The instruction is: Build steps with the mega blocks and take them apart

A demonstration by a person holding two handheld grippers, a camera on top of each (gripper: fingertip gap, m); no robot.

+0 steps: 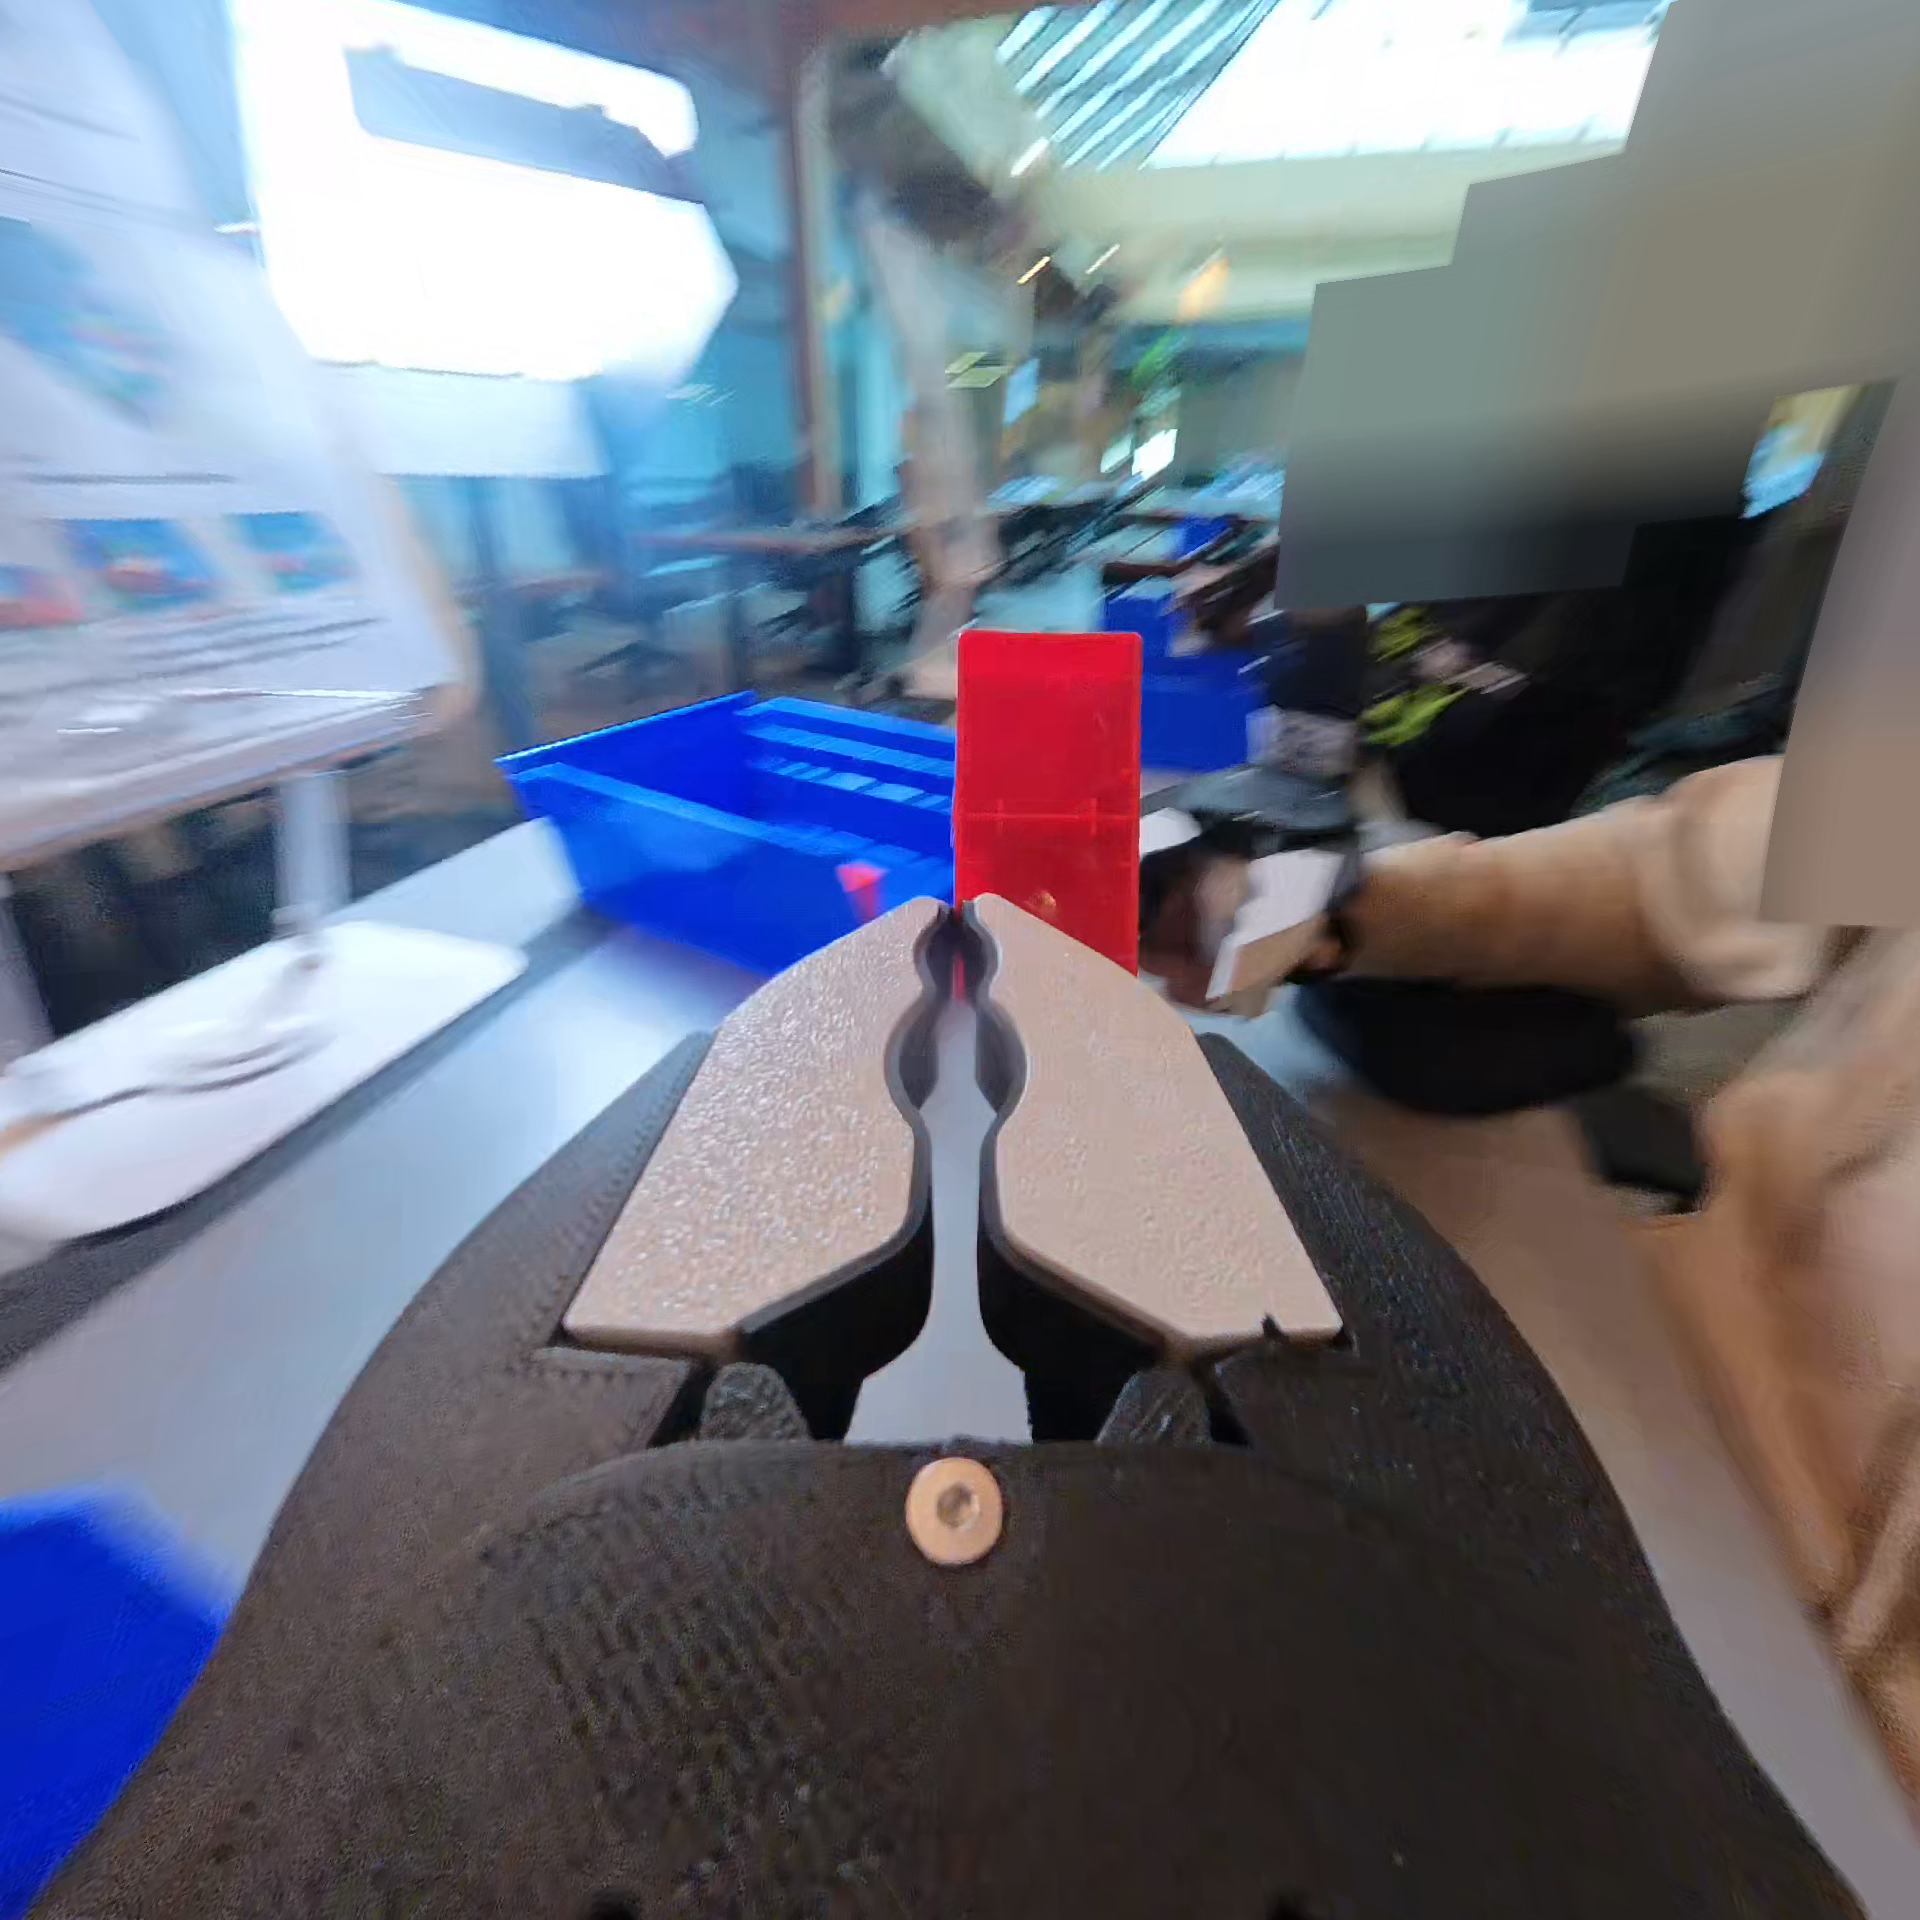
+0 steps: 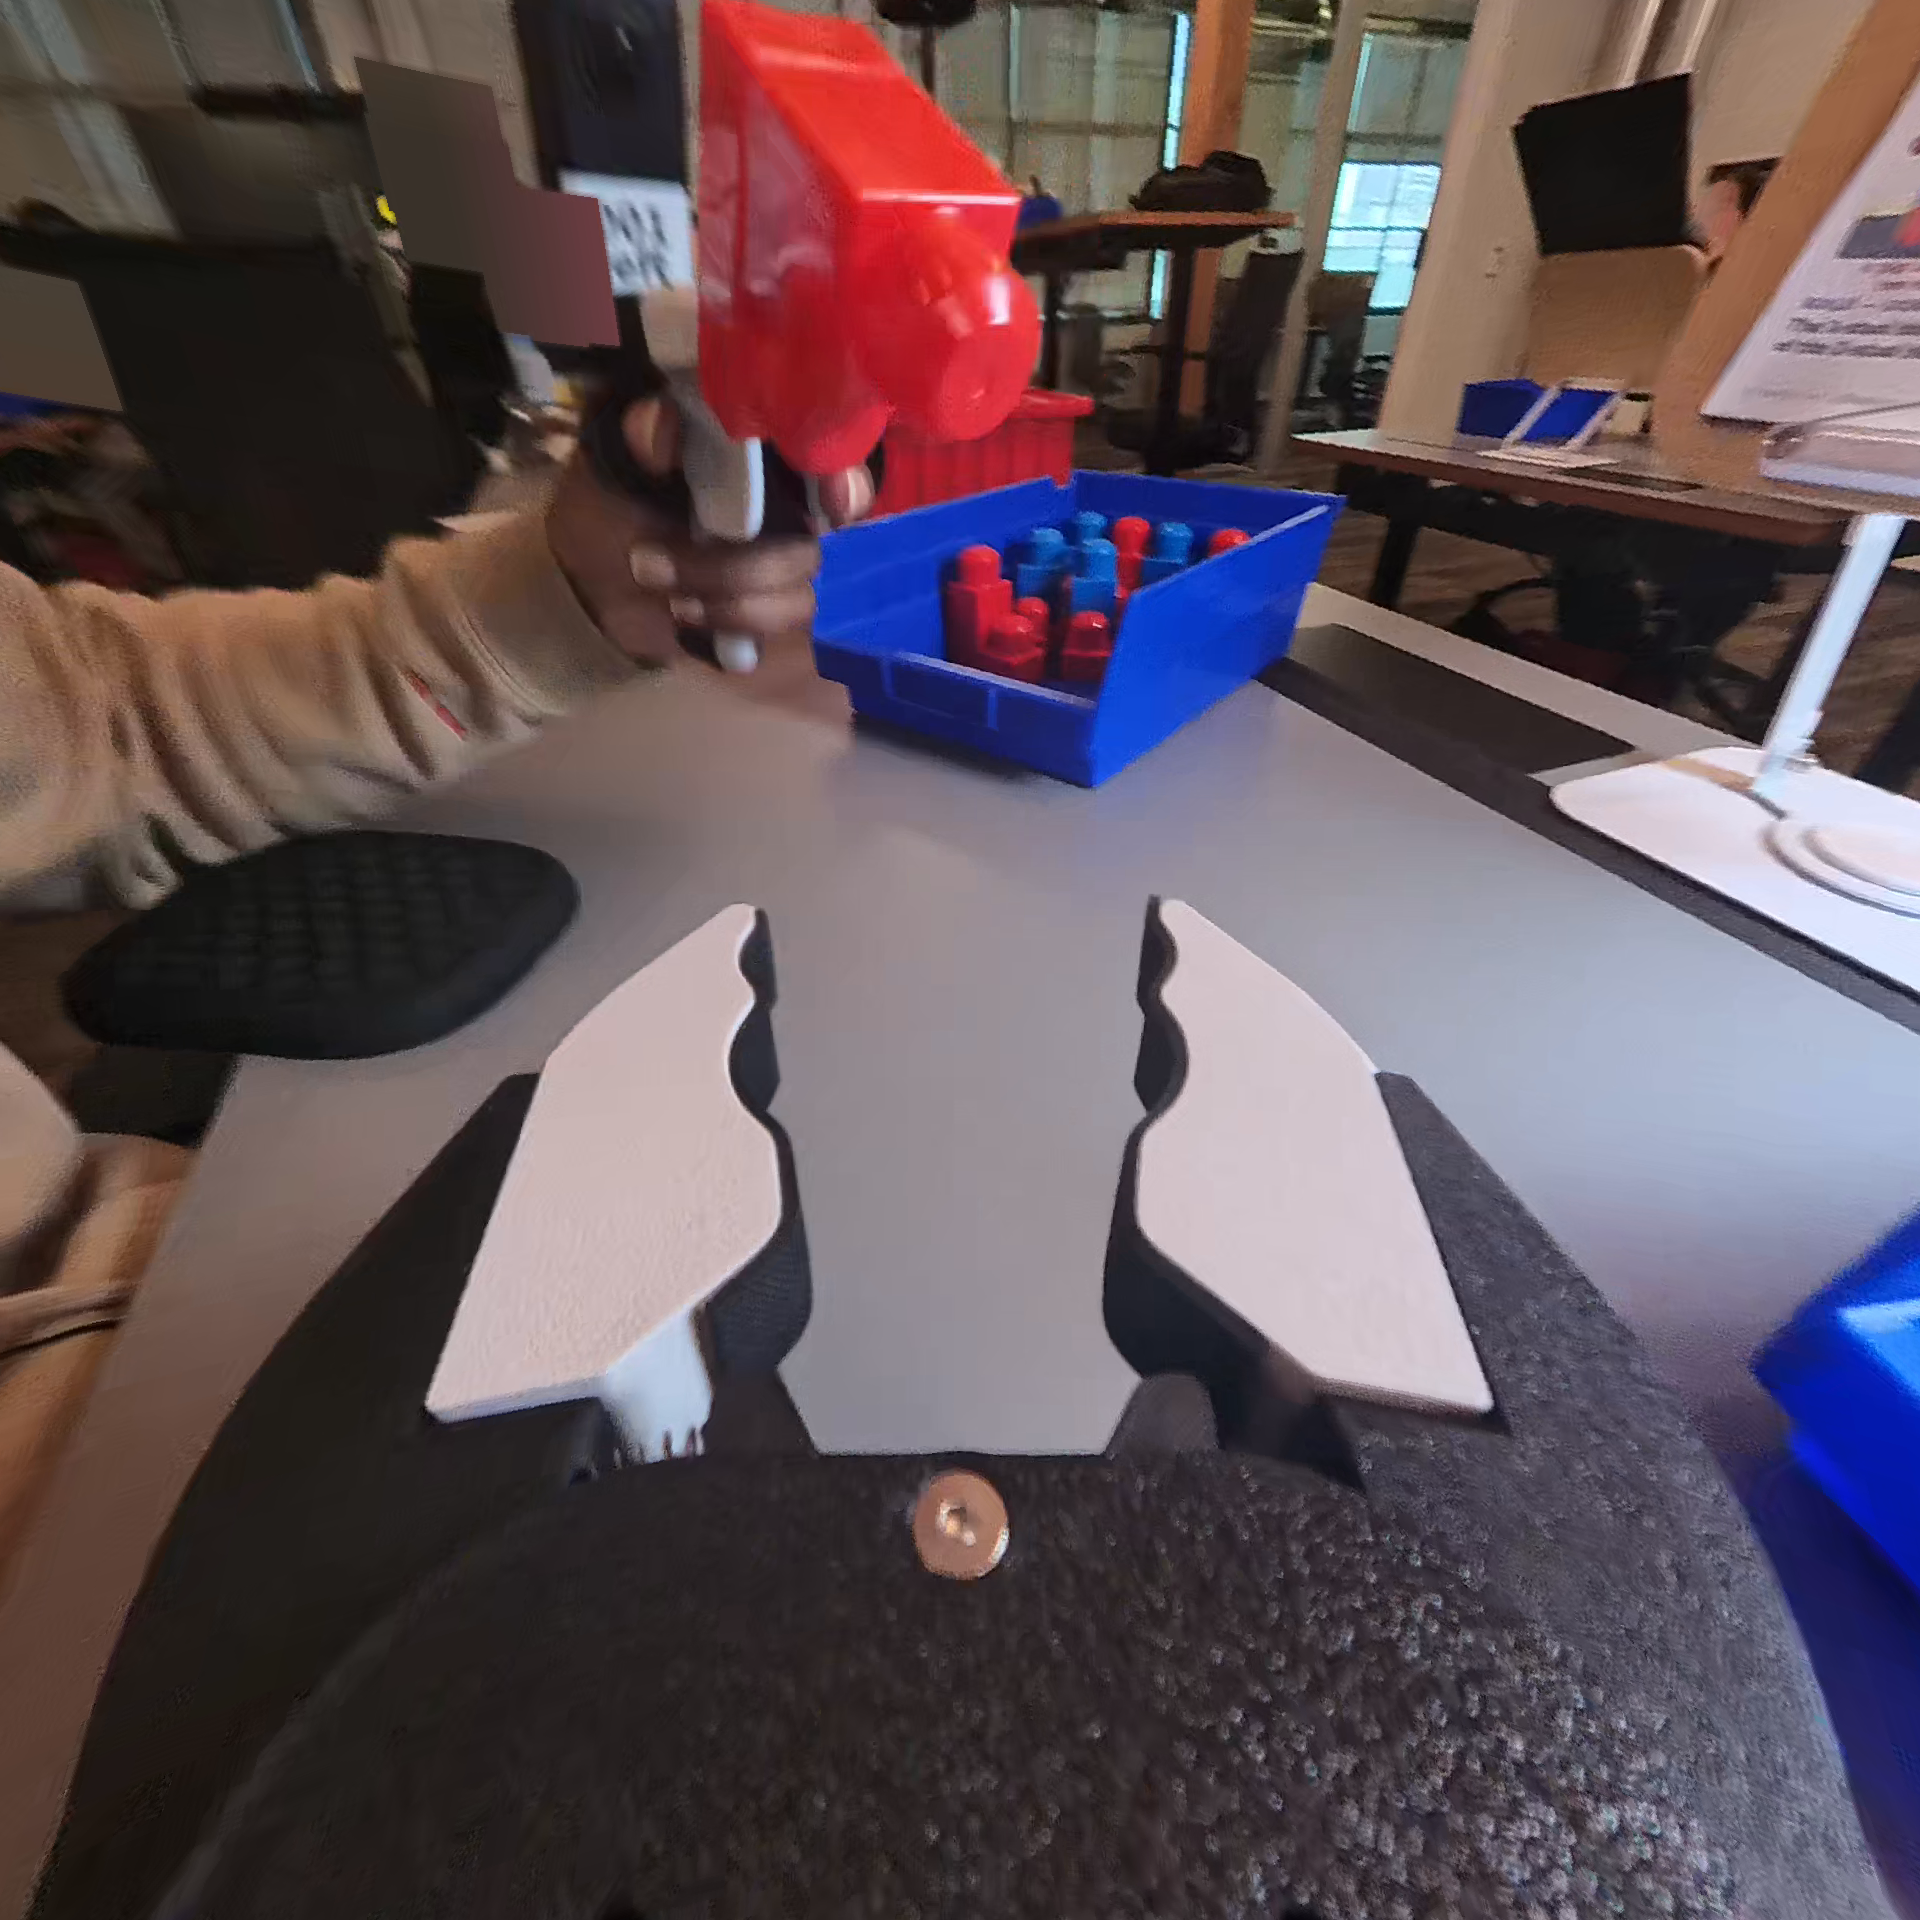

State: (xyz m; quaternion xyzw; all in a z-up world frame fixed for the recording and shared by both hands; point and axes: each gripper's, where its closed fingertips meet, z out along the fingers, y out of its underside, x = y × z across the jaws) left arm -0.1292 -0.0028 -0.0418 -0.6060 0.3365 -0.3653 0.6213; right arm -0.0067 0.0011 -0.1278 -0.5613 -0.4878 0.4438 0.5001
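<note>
left gripper (image 1: 961, 920) is clamped on a red block (image 1: 1047, 790) at its fingertips, held up in the air. block's long axis runs up from the tips in the left wrist view; in the right wrist view the red block (image 2: 831, 239) has its studs pointing down-right twd the blue bin (image 2: 1195, 644) of red n blue blocks (image 2: 1060, 592) on the grey table (image 2: 1039, 831). right gripper (image 2: 956, 935) is spread wide w/ nothing btwn the fingers, low over the table. a sign w/ print stands far right; too blurred to read.
</note>
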